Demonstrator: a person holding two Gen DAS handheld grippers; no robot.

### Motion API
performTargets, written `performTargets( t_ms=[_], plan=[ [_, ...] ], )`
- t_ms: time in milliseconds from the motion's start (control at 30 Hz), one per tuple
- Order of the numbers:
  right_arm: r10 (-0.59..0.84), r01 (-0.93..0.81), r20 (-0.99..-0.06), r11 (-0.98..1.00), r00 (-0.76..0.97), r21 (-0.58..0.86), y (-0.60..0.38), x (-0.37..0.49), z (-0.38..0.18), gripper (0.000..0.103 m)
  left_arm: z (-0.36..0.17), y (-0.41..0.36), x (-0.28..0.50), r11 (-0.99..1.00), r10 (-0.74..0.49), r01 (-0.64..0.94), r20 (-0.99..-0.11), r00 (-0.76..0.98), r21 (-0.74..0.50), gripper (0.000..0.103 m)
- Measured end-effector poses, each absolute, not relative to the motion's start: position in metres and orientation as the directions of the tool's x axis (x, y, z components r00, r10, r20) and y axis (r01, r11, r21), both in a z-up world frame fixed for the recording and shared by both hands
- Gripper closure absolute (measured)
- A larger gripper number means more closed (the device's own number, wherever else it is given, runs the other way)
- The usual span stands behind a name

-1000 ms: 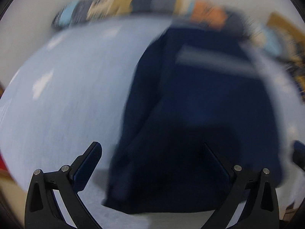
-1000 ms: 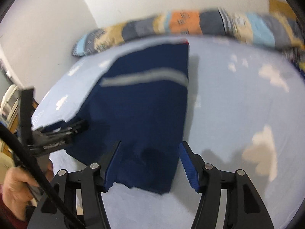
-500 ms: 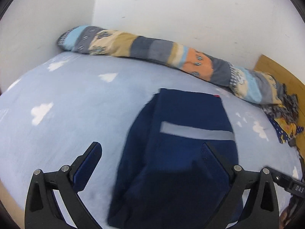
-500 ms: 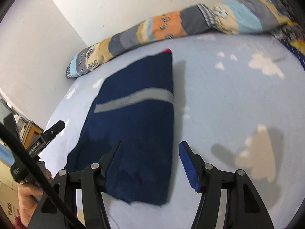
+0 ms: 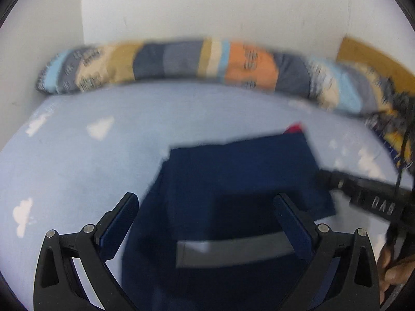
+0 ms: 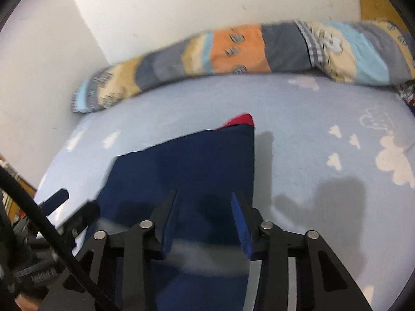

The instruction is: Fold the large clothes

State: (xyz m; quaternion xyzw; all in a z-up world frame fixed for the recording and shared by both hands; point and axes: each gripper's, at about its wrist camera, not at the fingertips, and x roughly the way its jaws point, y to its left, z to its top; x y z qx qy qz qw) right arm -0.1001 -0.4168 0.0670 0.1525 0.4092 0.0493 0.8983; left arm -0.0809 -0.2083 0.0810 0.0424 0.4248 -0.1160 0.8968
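Downward-tilted left gripper (image 5: 205,223) spread wide over navy garment (image 5: 233,171), right gripper (image 6: 205,217) closing, fabric between its fingers.

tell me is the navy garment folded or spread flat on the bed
Folded. The navy garment lies on the bed as a narrow layered block with straight edges and a red lining at one corner.

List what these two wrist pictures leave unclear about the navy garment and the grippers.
- Navy garment: near hem, cut off by the bottom edge in both views.
- Grey stripe: motion-blurred in both views.
- Right gripper: jaws closing over the cloth; contact cannot be told.
- Red patch: mostly under the garment's far corner.
- Left gripper: jaws wide apart; whether they touch cloth is unclear.
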Motion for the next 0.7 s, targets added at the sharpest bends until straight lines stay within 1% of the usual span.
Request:
performTargets(
  t_ms=[33, 67, 100, 133, 200, 267, 333, 400, 467, 533, 633, 700],
  plan=[
    [0.217, 0.043, -0.735, 0.947, 0.642, 0.317, -0.418, -0.090, 0.057, 0.066, 0.064, -0.212, -0.072, 0.972, -0.142, 0.236, -0.805, 0.576, -0.002, 0.000],
    [0.224, 0.048, -0.757, 0.947, 0.613, 0.319, -0.418, -0.080, 0.045, 0.066, 0.033, -0.214, -0.059, 0.975, -0.092, 0.219, -0.856, 0.508, 0.025, 0.000],
    [0.219, 0.057, -0.789, 0.951, 0.574, 0.305, -0.417, -0.069, 0.030, 0.065, 0.022, -0.215, -0.056, 0.976, -0.091, 0.217, -0.864, 0.496, 0.022, 0.000],
    [0.218, 0.053, -0.809, 0.955, 0.545, 0.293, -0.416, -0.061, 0.016, 0.064, 0.018, -0.217, -0.055, 0.976, -0.085, 0.215, -0.853, 0.514, 0.033, 0.000],
    [0.217, 0.038, -0.811, 0.959, 0.543, 0.282, -0.416, -0.055, 0.010, 0.064, 0.021, -0.222, -0.051, 0.973, -0.072, 0.224, -0.852, 0.518, 0.053, 0.000],
    [0.217, 0.038, -0.818, 0.959, 0.532, 0.279, -0.416, -0.053, 0.015, 0.064, 0.026, -0.217, -0.054, 0.974, -0.111, 0.228, -0.840, 0.531, 0.016, 0.000],
    [0.228, 0.035, -0.813, 0.956, 0.536, 0.291, -0.418, -0.061, 0.027, 0.063, 0.034, -0.210, -0.061, 0.972, -0.140, 0.235, -0.848, 0.512, -0.019, 0.000],
    [0.243, 0.035, -0.789, 0.948, 0.564, 0.317, -0.420, -0.082, 0.041, 0.062, 0.046, -0.203, -0.073, 0.968, -0.150, 0.248, -0.849, 0.507, -0.023, 0.000],
    [0.257, 0.001, -0.770, 0.948, 0.583, 0.317, -0.414, -0.114, 0.060, 0.055, 0.063, -0.191, -0.101, 0.963, -0.160, 0.268, -0.835, 0.526, -0.016, 0.000],
    [0.252, -0.041, -0.766, 0.958, 0.591, 0.284, -0.399, -0.149, 0.073, 0.052, 0.075, -0.178, -0.136, 0.966, -0.169, 0.257, -0.815, 0.553, -0.026, 0.000],
    [0.285, -0.104, -0.773, 0.956, 0.568, 0.276, -0.379, -0.202, 0.076, 0.052, 0.076, -0.155, -0.183, 0.968, -0.208, 0.235, -0.814, 0.543, -0.091, 0.000],
    [0.278, -0.124, -0.777, 0.959, 0.565, 0.254, -0.371, -0.236, 0.075, 0.052, 0.067, -0.151, -0.210, 0.961, -0.215, 0.264, -0.830, 0.514, -0.085, 0.000]
  ],
)
